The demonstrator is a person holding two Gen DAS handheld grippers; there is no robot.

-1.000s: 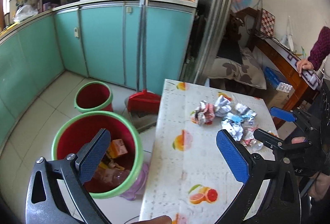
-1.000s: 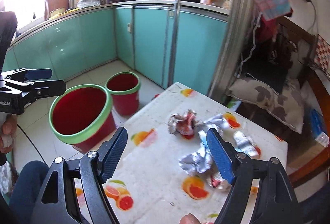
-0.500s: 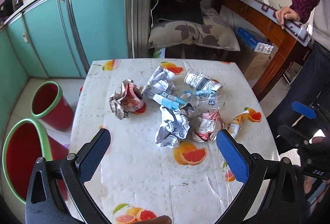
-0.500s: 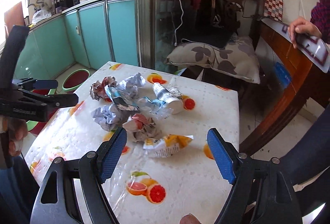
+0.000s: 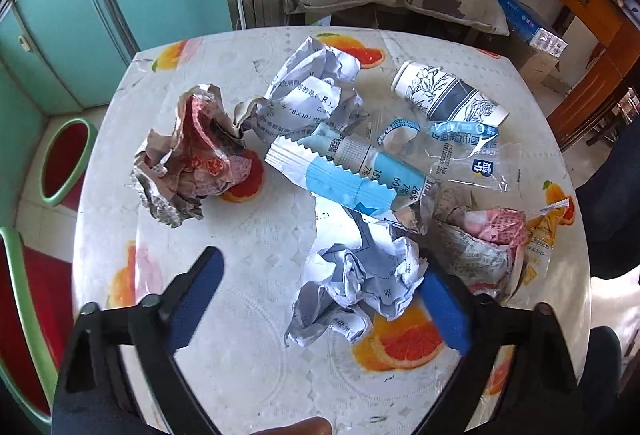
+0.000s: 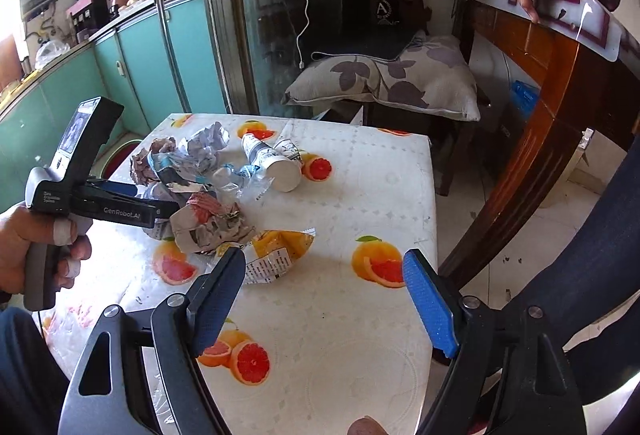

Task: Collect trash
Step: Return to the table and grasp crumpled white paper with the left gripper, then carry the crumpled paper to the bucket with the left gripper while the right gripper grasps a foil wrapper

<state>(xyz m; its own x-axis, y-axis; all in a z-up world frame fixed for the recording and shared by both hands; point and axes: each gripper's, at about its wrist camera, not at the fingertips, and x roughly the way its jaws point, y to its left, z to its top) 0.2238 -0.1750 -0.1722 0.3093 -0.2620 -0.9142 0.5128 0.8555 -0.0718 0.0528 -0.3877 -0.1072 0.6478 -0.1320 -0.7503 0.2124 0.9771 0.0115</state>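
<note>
left wrist view: left gripper [image 5: 320,291] closing round crumpled white paper ball [image 5: 360,287] near tabletop [image 5: 240,219] middle, right pad touching, left pad clear. step: pickup. next: finish squeeze, carry to red bin [image 5: 66,159] off left edge. right gripper [image 6: 324,299] wide, empty.

Crumpled paper ball [image 5: 360,275] matt; clear plastic wrapper [image 5: 464,155] glossy; tablecloth [image 5: 248,235] smooth, shiny; wood table [image 6: 540,107] varnished.

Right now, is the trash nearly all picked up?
Not yet. Nothing on the table looks cleared. The left claw is closing around a crumpled white paper; the right claw is open and empty. The paper cup, wrappers and yellow packet remain.
</note>
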